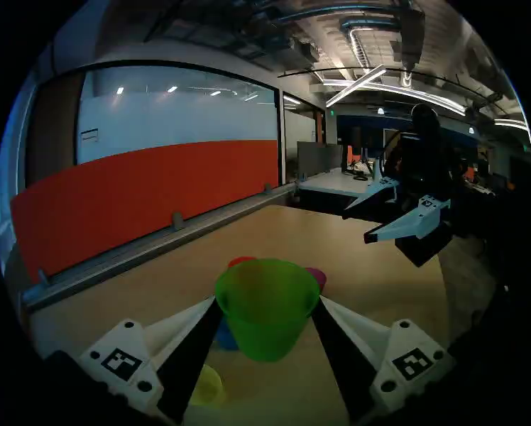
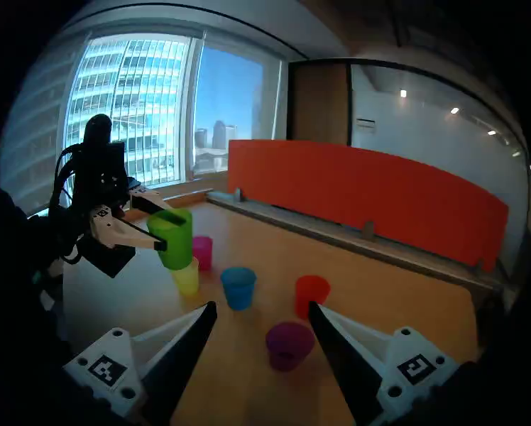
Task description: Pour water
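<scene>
My left gripper (image 1: 265, 302) is shut on a green plastic cup (image 1: 267, 312), which it holds upright above the wooden table (image 1: 379, 277). In the right gripper view the same left gripper (image 2: 166, 227) carries the green cup (image 2: 173, 238) just above a yellow cup (image 2: 187, 278). My right gripper (image 2: 262, 312) stands open and empty over the table, with a purple cup (image 2: 289, 344) between and below its fingers. In the left gripper view, the right gripper (image 1: 358, 224) hangs open farther off. Whether the green cup holds water cannot be seen.
On the table (image 2: 407, 298) stand a pink cup (image 2: 202, 252), a blue cup (image 2: 238, 287) and a red cup (image 2: 311, 295). An orange divider panel (image 2: 365, 188) with a metal rail runs along the table's far edge. Windows lie beyond the left gripper.
</scene>
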The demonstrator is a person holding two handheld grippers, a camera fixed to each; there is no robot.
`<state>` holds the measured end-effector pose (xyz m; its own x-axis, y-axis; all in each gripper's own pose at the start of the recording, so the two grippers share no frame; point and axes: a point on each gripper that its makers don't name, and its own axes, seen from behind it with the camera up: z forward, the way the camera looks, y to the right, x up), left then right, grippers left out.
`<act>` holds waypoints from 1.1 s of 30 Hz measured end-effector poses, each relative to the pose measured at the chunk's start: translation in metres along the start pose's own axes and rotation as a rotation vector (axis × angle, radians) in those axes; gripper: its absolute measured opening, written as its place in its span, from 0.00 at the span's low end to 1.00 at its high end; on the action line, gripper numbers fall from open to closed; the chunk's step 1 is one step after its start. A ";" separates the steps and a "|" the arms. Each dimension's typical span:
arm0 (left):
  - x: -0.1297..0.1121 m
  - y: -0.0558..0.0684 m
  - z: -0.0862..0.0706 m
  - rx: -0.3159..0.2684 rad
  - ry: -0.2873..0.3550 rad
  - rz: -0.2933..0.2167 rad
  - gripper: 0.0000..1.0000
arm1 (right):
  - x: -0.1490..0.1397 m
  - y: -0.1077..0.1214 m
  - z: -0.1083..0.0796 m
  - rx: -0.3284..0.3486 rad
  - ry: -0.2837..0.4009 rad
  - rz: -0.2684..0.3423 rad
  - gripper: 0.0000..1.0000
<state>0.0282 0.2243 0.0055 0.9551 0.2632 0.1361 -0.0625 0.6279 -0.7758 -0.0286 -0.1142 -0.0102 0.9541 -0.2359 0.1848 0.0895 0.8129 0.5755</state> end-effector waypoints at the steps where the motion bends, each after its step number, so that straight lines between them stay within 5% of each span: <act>1: 0.002 -0.001 -0.002 0.002 0.009 -0.003 0.87 | 0.001 -0.001 0.000 0.001 0.002 -0.001 1.00; 18: 0.023 -0.019 -0.027 0.041 0.127 -0.030 0.87 | 0.015 -0.019 0.019 0.037 0.011 -0.009 1.00; 33: 0.015 -0.042 -0.050 0.097 0.168 -0.038 0.87 | 0.021 -0.033 0.064 0.076 -0.008 -0.013 1.00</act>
<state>0.0594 0.1650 0.0094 0.9918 0.1166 0.0532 -0.0449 0.7048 -0.7080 -0.0293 -0.1797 0.0256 0.9506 -0.2505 0.1833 0.0793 0.7669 0.6368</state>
